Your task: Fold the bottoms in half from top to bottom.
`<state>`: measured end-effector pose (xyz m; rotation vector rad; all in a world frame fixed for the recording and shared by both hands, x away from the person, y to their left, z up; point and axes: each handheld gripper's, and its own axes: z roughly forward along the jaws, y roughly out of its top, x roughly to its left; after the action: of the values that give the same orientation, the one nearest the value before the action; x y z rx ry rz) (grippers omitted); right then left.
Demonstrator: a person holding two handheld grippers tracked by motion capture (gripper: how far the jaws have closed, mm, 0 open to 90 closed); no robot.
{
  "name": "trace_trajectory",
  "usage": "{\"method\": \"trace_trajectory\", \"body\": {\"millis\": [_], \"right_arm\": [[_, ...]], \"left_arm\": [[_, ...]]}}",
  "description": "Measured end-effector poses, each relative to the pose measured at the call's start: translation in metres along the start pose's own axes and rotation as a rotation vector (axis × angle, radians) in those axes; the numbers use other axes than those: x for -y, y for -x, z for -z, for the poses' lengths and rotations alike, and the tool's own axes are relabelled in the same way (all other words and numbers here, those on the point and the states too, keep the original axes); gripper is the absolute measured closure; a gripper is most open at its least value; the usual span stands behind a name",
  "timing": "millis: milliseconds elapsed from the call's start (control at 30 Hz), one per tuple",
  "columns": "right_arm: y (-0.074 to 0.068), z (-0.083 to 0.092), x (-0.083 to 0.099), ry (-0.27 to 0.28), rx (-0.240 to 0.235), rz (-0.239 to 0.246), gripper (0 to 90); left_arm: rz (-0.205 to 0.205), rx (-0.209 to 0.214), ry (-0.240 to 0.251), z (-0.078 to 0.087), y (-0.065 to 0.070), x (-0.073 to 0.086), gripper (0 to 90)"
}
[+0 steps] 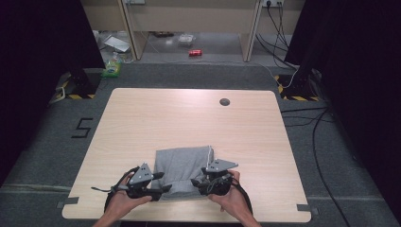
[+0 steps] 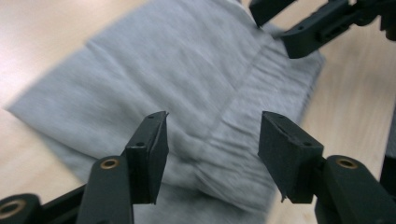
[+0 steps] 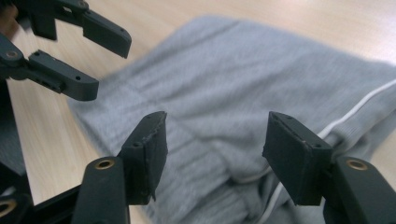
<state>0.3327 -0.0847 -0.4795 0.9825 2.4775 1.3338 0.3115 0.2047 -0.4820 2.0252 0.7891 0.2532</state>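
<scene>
A folded grey garment (image 1: 184, 163) with a ribbed waistband and a white cord (image 3: 355, 109) lies on the wooden table (image 1: 189, 113) near its front edge. My left gripper (image 1: 165, 188) is at the garment's front left corner, held in a hand. Its jaws stand open over the waistband (image 2: 212, 126), with cloth below the gap and nothing pinched. My right gripper (image 1: 195, 182) sits at the front right corner, also open (image 3: 217, 126), its pads apart above the cloth (image 3: 243, 70). Each gripper view shows the other gripper farther off, the right gripper (image 2: 275, 30) and the left gripper (image 3: 109, 69).
A round cable hole (image 1: 224, 101) marks the table's far side. On the floor beyond are a red can (image 1: 195, 53), a green pack (image 1: 111, 70) and black cables (image 1: 312, 123) at the right. Both hands sit close to the table's front edge.
</scene>
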Motion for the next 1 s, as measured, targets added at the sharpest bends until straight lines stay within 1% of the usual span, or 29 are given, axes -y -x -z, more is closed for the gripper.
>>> {"method": "trace_trajectory", "body": {"millis": [33, 100, 133, 200, 267, 333, 433, 567, 667, 733, 800, 900, 1000], "right_arm": [[0.003, 0.001, -0.002, 0.008, -0.001, -0.012, 37.8], [0.01, 0.002, -0.005, 0.019, 0.015, -0.025, 37.2], [0.014, 0.002, -0.007, 0.022, 0.021, -0.031, 37.2], [0.022, 0.001, -0.01, 0.028, 0.034, -0.056, 36.9], [0.029, 0.001, -0.014, 0.037, 0.057, -0.06, 37.0], [0.036, 0.0, -0.018, 0.045, 0.073, -0.062, 36.9], [0.046, -0.001, -0.023, 0.05, 0.095, -0.075, 36.9], [0.057, -0.007, -0.028, 0.045, 0.116, -0.085, 37.0], [0.064, -0.013, -0.03, 0.034, 0.128, -0.093, 37.0], [0.07, -0.017, -0.03, 0.023, 0.139, -0.101, 37.1], [0.075, -0.02, -0.031, 0.019, 0.148, -0.109, 37.1], [0.082, -0.023, -0.032, 0.01, 0.157, -0.122, 37.0], [0.086, -0.023, -0.031, 0.013, 0.166, -0.133, 36.9]], "left_arm": [[0.011, 0.004, 0.007, 0.001, -0.002, -0.002, 39.4], [0.015, -0.011, 0.01, 0.002, -0.007, -0.006, 38.4], [0.024, -0.013, 0.012, 0.001, -0.009, -0.007, 37.9], [0.04, -0.019, 0.004, 0.0, -0.015, -0.01, 36.6], [0.056, -0.024, 0.007, -0.002, -0.021, -0.012, 36.0], [0.068, -0.035, -0.002, -0.004, -0.026, -0.014, 35.2], [0.085, -0.058, 0.001, -0.006, -0.035, -0.018, 34.0], [0.119, -0.082, -0.014, -0.012, -0.048, -0.023, 33.1], [0.129, -0.113, -0.047, -0.017, -0.06, -0.028, 32.6], [0.159, -0.127, -0.045, -0.018, -0.069, -0.031, 32.3], [0.176, -0.141, -0.04, -0.02, -0.076, -0.033, 32.2], [0.204, -0.158, -0.043, -0.022, -0.086, -0.032, 32.3], [0.206, -0.159, -0.056, -0.021, -0.09, -0.028, 32.3]]}}
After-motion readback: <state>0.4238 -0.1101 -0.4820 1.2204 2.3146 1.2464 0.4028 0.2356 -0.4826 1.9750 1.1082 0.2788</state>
